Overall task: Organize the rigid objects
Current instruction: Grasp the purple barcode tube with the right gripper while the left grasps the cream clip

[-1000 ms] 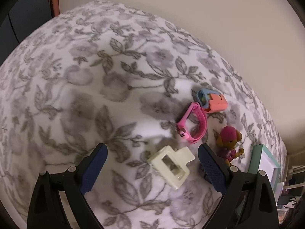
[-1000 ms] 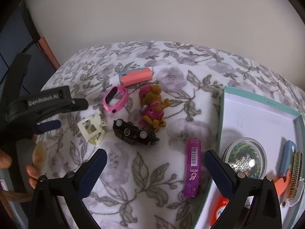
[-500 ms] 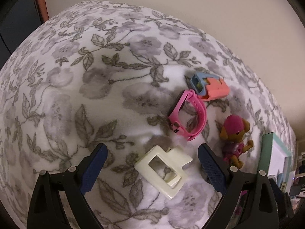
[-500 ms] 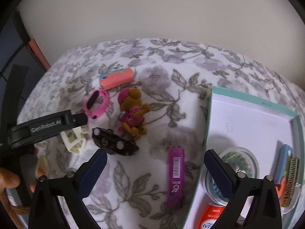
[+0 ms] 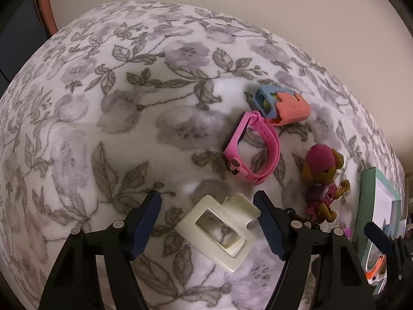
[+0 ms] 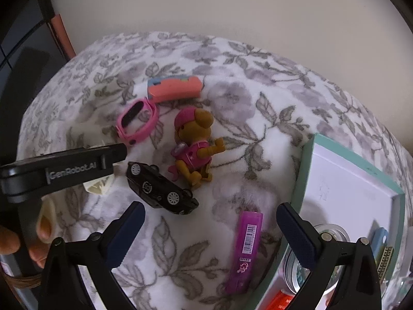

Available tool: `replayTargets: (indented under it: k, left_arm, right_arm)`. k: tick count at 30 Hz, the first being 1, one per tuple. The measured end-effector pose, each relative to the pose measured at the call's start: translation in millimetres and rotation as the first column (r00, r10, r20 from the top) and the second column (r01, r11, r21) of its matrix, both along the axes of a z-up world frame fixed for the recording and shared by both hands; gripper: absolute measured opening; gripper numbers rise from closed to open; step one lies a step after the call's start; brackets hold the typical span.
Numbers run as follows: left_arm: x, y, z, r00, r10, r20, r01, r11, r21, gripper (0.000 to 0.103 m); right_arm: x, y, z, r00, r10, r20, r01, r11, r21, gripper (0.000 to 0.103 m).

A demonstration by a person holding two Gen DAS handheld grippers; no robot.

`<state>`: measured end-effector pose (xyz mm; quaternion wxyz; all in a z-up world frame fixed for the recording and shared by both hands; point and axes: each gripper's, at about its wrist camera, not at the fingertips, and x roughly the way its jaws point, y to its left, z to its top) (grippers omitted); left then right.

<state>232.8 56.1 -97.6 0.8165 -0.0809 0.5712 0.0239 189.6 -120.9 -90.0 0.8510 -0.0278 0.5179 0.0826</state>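
Note:
My left gripper (image 5: 207,210) is open, its fingers on either side of a cream hair clip (image 5: 219,230) lying on the floral blanket; neither pad touches it. Beyond it lie a pink watch (image 5: 251,147), a coral and blue case (image 5: 282,106) and a toy dog (image 5: 322,178). My right gripper (image 6: 210,222) is open and empty, above a black toy car (image 6: 160,188) and a purple tube (image 6: 246,248). In the right wrist view the left gripper's finger (image 6: 64,168) hides most of the hair clip (image 6: 99,184).
A teal-rimmed box (image 6: 307,165) stands at the right with a round tin (image 6: 333,235) and other small items in it. The watch (image 6: 136,121), the case (image 6: 174,89) and the dog (image 6: 195,147) lie on the blanket. A wall runs behind.
My left gripper has come closer to the hair clip, which now lies between its fingers. My right gripper has drifted slightly, and the car and tube look nearer.

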Motion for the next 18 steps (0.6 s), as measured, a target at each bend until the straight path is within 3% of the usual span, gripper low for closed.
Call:
replayTargets:
  k: [2,4,5,12,15,18]
  left_arm:
    - [-0.1,-1.9,-0.7,1.000,-0.008,-0.007,0.008,1.000,0.013,0.072]
    - [0.9,-3.5,-0.2,1.000,-0.017,-0.007,0.017,0.999,0.033,0.058]
    - [1.6,-4.3,0.1,1.000,-0.021,-0.007,0.022,0.999,0.041,0.056]
    - [3.1,-2.5,0.5,0.999,-0.036,-0.018,0.037,0.999,0.034,0.056]
    - [0.9,-3.3,1.1,0.999,-0.041,-0.025,0.042,0.998,0.036,0.056]
    - [-2.0,-2.5,1.3,0.998,-0.044,-0.033,0.045,0.998,0.035,0.056]
  right_arm:
    - [3.9,-0.3,-4.5,1.000,0.004,-0.019,-0.004,1.000,-0.006,0.103]
    - [6.6,-0.6,-7.6,1.000,0.004,-0.028,-0.005,1.000,-0.013,0.103]
    - [8.4,-1.7,-9.8,0.999,0.004,-0.038,-0.005,1.000,-0.010,0.103]
    - [5.1,4.4,-13.4,0.997,0.026,-0.071,-0.029,0.999,-0.034,0.102]
    - [0.7,5.9,-21.2,0.992,0.031,-0.120,-0.031,1.000,-0.003,0.096]
    - [-6.2,6.8,-24.8,0.993,0.032,-0.113,-0.035,0.999,-0.026,0.090]
